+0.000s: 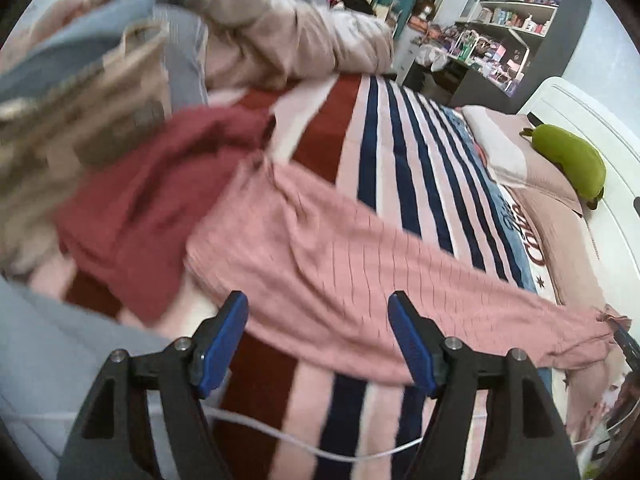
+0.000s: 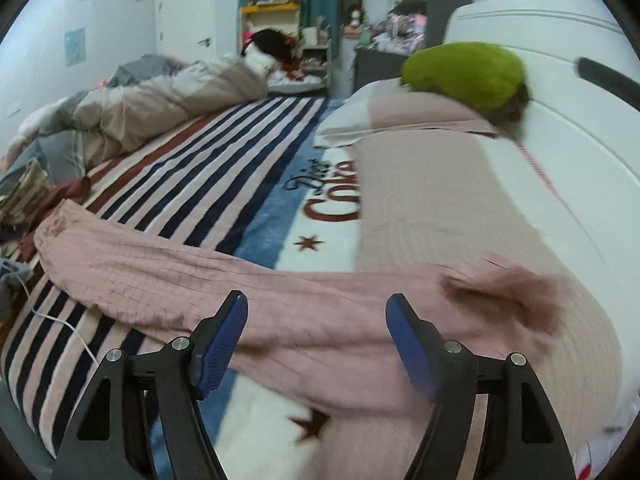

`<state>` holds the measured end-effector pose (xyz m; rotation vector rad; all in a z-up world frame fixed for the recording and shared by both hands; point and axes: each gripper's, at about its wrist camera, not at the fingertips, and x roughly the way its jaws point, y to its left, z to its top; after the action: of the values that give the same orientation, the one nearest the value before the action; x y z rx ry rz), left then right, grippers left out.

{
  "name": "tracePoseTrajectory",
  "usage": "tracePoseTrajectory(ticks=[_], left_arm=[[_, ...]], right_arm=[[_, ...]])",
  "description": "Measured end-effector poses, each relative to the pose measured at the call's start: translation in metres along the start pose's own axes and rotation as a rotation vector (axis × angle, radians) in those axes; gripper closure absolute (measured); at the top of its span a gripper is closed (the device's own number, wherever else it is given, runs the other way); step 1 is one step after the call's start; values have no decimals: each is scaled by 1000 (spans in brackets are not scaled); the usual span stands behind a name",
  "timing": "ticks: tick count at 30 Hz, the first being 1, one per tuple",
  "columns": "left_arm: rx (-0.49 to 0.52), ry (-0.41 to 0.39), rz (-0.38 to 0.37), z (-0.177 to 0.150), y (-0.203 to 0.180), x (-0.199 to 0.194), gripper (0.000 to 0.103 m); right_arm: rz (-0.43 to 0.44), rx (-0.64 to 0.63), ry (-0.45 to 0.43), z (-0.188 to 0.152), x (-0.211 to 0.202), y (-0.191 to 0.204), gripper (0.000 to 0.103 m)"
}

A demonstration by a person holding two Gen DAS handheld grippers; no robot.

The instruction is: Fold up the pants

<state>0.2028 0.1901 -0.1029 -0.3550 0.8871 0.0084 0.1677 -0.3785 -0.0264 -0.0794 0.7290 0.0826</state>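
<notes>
1. Pink checked pants [image 1: 360,248] lie stretched lengthwise across the striped blanket [image 1: 400,152] on the bed, one end near the dark red garment [image 1: 152,200], the other reaching toward the pink pillow [image 2: 432,184].
2. Left gripper [image 1: 318,312]: jaws spread wide, nothing clamped; the pants lie beyond and below the blue pads [image 1: 224,340].
3. Right gripper [image 2: 316,314]: jaws likewise wide, empty, above the pants' far portion [image 2: 400,312].
4. Green plush toy [image 2: 464,76] rests on the pillow by the white headboard [image 2: 560,92].
5. Rumpled beige duvet [image 2: 168,96] sits at the bed's far side.
6. White cable [image 1: 304,448] runs over the blanket under the left gripper.
</notes>
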Motion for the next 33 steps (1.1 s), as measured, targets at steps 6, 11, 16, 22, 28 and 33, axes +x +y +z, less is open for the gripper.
tracePoseTrajectory(ticks=[6, 11, 16, 22, 28, 33], left_arm=[[-126, 55, -26, -7, 17, 38, 34], [-169, 77, 3, 2, 24, 65, 34], [-206, 100, 11, 10, 27, 84, 34], [-224, 92, 22, 27, 25, 102, 34], [-212, 69, 33, 38, 20, 116, 37], [-177, 42, 94, 45, 10, 126, 71]], right_arm=[[-85, 110, -47, -31, -47, -48, 24], [-113, 149, -14, -41, -55, -78, 23], [-74, 159, 45, -43, -25, -73, 23], [-167, 275, 46, -35, 12, -88, 23], [-218, 353, -15, -24, 26, -106, 42], [-264, 338, 0, -20, 36, -110, 84]])
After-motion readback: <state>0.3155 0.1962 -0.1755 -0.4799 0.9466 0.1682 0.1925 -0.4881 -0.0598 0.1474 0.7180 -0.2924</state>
